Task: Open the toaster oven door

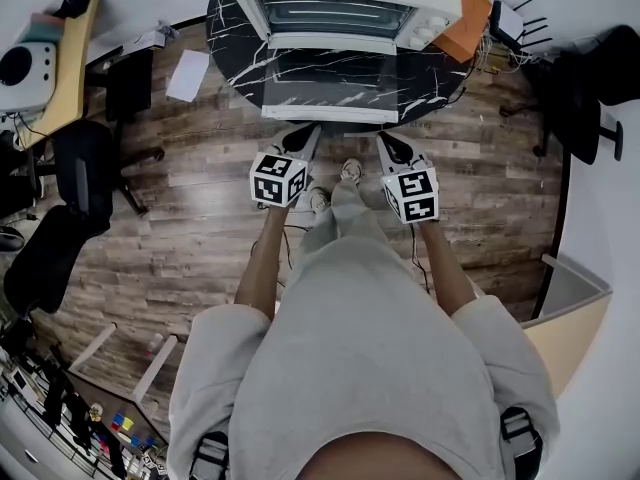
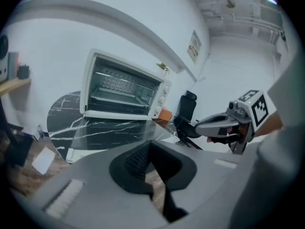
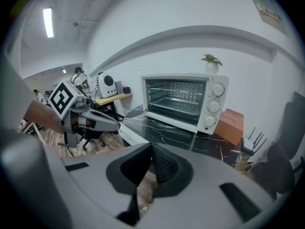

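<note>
A white toaster oven stands on a round black marble table. Its glass door hangs open, folded down flat, with the white handle at the near edge. Both grippers hover side by side just short of that handle, touching nothing. My left gripper is shut and empty, and so is my right gripper. The left gripper view has the open oven ahead of the closed left gripper, with the right gripper alongside. The right gripper view shows the oven beyond the closed right gripper.
An orange box sits right of the oven and a small plant on top of it. Black office chairs and a wooden desk stand at the left. A sheet of paper lies on the wood floor. Another dark chair is at the right.
</note>
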The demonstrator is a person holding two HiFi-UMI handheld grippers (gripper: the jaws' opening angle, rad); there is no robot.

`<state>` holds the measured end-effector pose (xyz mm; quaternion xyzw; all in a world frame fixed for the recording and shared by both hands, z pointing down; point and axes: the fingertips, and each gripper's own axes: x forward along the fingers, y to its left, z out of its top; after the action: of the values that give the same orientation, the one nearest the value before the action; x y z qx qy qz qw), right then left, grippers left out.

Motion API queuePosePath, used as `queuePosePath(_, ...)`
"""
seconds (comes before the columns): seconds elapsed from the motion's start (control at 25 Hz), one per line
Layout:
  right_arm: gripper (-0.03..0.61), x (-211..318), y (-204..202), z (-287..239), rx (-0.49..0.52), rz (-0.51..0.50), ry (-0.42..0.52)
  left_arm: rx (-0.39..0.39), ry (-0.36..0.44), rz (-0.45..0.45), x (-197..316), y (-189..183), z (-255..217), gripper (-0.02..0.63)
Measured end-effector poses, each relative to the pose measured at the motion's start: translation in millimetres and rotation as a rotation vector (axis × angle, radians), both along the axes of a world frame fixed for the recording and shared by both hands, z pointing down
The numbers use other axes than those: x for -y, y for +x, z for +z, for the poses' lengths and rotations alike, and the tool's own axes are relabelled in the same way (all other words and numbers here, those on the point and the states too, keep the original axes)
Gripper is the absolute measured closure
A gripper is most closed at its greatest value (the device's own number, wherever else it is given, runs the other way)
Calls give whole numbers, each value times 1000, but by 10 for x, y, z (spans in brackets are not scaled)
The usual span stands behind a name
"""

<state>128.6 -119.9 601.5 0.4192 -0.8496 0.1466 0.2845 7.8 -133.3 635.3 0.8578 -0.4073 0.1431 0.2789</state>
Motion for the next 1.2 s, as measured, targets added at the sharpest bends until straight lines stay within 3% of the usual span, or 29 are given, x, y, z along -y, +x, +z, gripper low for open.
queuePosePath(0.12,566,33,6,-39,13,14,5,63,57,40,-13,9,-104,604)
queuePosePath(0.4,566,91,37,-172,30,37,31,125,140,46,6,-30,-350,604)
queuePosePath(1.2,566,422,204,-758,70,86,172,117,289,17,352,-43,-1140,604)
